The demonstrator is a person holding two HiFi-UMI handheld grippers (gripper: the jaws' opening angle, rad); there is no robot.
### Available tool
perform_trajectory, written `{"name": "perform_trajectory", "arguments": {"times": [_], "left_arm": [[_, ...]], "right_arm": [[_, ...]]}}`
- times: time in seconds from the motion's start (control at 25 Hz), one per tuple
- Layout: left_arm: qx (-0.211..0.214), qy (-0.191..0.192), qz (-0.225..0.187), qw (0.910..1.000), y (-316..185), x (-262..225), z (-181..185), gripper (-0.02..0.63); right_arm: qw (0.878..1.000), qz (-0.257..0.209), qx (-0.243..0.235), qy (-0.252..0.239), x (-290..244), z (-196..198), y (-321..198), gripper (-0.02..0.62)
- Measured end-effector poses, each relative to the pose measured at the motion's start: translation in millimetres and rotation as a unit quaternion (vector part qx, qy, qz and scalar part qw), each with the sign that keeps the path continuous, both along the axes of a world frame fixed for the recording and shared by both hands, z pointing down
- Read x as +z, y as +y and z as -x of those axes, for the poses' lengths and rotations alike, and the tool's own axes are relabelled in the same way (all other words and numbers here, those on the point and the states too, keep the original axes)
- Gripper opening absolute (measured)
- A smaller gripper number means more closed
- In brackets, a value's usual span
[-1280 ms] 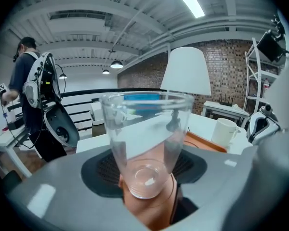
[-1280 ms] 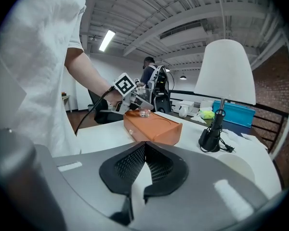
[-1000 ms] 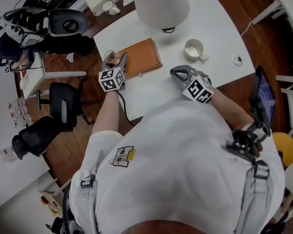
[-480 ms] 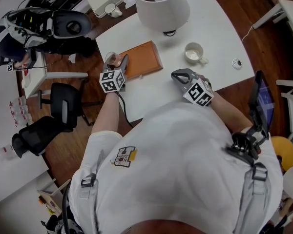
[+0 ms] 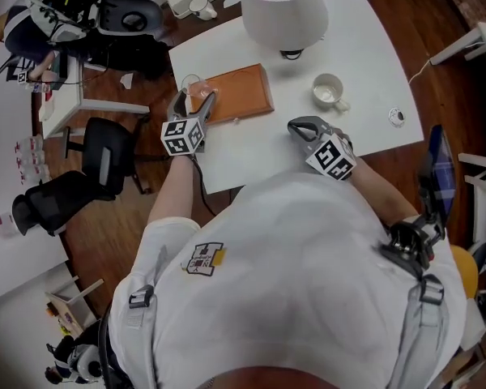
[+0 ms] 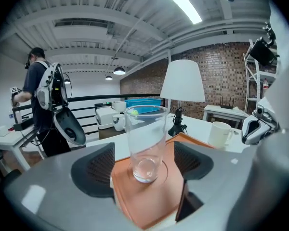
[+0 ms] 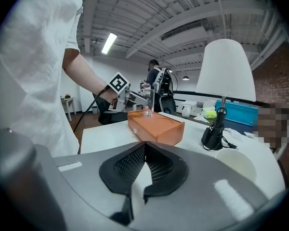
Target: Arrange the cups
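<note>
- The left tongs [image 6: 143, 166] stand wide apart, having just been opening. The clear glass [image 6: 145, 134] is between the pads, but neither pad touches it and a gap shows on each side.
- That glass stands upright, long axis vertical, on the near left corner of the wooden box [image 5: 241, 91], straight ahead of these tongs.
- The glass looks set down, so the next move is probably a straight pull back along the tongs' own line. A sideways drift could tip a tall, light glass.
- The right tongs [image 7: 143, 170] are pressed together on nothing, over the near part of the worktop [image 5: 364, 47].
- The white mug [image 5: 328, 91] stands upright ahead and to the right of them, well apart from the box. The right hand is the nearer one to it.
- The glass's corner of the box lies near the worktop's left edge, so there is little margin there.
- The lamp [image 5: 285, 10] stands behind the box, and bare worktop between box and mug leaves room to move.
</note>
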State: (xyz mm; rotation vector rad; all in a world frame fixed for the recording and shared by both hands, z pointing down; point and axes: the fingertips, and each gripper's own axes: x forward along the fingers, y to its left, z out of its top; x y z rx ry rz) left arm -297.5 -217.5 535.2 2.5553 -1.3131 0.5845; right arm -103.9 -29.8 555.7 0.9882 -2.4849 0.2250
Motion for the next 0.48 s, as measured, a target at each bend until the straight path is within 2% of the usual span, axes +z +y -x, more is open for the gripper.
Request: {"name": "perform_trajectory", "arguments": {"times": [0.12,0.2,0.24,0.28,0.4,0.48], "left_arm": [[-0.026,-0.004,-0.002,0.9997,19.9,-2.6,14.4,0.377],[-0.047,-0.010,-0.003,0.9988,35.5,-3.8,24.1,0.210],[-0.056,-0.013,-0.004,0.9983,42.7,-4.5,26.9,0.172],[-0.064,-0.014,-0.005,0.9978,49.4,-5.3,27.9,0.102],[-0.076,-0.012,-0.010,0.9970,69.7,-8.8,22.3,0.000],[-0.071,-0.003,-0.007,0.9974,84.2,-10.6,11.0,0.000]], "right_arm": [[1.000,-0.001,-0.013,-0.001,-0.4,1.0,5.0,0.002],[1.000,-0.002,-0.022,-0.002,0.3,1.5,9.8,0.002],[1.000,-0.002,-0.025,-0.002,1.1,1.1,11.9,0.002],[1.000,-0.001,-0.029,-0.002,1.8,0.2,13.8,0.002],[0.999,0.004,-0.037,-0.004,2.9,-3.3,19.3,0.002],[0.999,0.006,-0.043,-0.003,3.6,-5.7,23.2,0.002]]}}
